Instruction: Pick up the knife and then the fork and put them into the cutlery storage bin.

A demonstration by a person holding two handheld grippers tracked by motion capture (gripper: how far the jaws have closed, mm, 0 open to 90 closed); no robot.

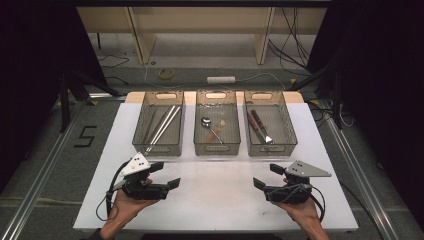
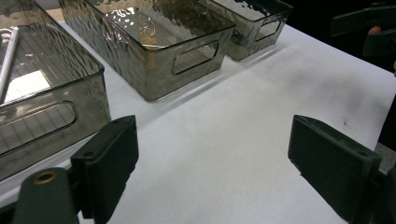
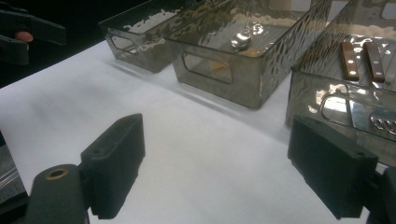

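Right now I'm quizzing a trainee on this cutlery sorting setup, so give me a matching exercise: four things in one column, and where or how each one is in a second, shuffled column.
Things:
1. chopsticks
2. spoon
3. wooden-handled knives
4. left gripper

Places or states:
A. in the middle bin
B. open, above the bare white table
C. in the right bin
D. in the left bin

Pairs: 1-D, 2-A, 3-C, 4-B
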